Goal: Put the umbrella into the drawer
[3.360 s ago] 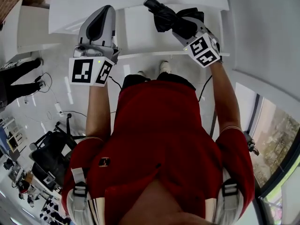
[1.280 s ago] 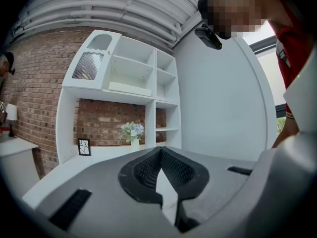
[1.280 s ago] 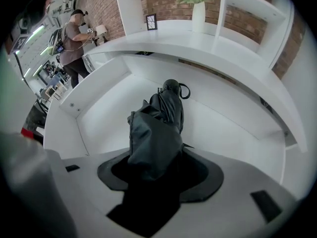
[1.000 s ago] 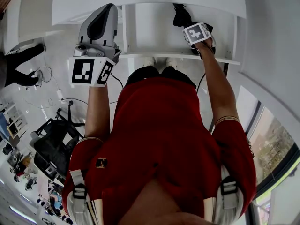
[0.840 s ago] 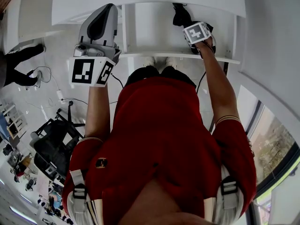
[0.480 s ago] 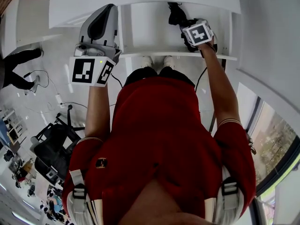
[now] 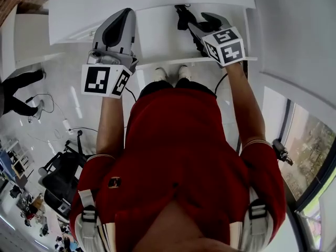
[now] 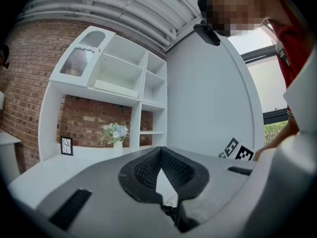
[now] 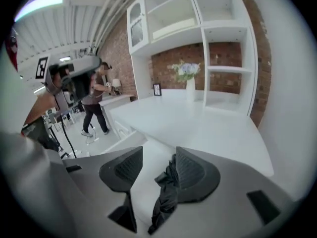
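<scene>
Nothing readable anywhere: the left marker cube (image 7: 105,80) and the right marker cube (image 7: 226,46) carry only black-and-white square patterns, the shirt emblem (image 7: 116,181) too small

Umbrella (image 9: 166,195): black. Drawer (image 7: 157,35): white. Left gripper (image 8: 159,150), right gripper (image 9: 158,153): grey, black-and-white markers. Shirt (image 7: 178,156): red.
</scene>
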A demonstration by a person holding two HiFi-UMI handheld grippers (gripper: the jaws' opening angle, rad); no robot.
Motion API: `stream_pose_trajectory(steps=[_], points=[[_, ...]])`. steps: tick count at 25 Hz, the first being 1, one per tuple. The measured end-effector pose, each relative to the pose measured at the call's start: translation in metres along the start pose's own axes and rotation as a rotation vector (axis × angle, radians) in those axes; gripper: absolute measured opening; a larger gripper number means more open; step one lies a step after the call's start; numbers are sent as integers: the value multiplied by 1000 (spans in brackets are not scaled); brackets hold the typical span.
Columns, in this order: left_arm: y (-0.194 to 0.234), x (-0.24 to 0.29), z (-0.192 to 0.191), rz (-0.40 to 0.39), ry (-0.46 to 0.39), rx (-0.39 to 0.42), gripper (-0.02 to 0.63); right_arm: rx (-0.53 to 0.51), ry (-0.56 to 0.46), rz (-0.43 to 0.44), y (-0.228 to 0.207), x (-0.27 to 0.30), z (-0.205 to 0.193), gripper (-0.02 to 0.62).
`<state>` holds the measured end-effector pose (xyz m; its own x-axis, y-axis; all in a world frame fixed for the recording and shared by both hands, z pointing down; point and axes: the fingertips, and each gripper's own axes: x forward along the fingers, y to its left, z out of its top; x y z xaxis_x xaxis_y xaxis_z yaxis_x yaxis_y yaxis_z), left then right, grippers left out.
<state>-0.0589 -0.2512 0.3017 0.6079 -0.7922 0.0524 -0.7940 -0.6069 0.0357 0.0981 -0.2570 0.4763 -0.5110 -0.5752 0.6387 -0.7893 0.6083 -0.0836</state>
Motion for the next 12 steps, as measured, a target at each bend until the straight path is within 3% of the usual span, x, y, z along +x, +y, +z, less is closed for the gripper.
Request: stream_pose_trajectory(steps=[8,12], points=[[-33,9,-3,-97,-2,-6,6,-15,-327,25,40,-60,77,90],[-46,10,0,-136,-9,-4,6,-25,-433,22,58,-84,101,36]])
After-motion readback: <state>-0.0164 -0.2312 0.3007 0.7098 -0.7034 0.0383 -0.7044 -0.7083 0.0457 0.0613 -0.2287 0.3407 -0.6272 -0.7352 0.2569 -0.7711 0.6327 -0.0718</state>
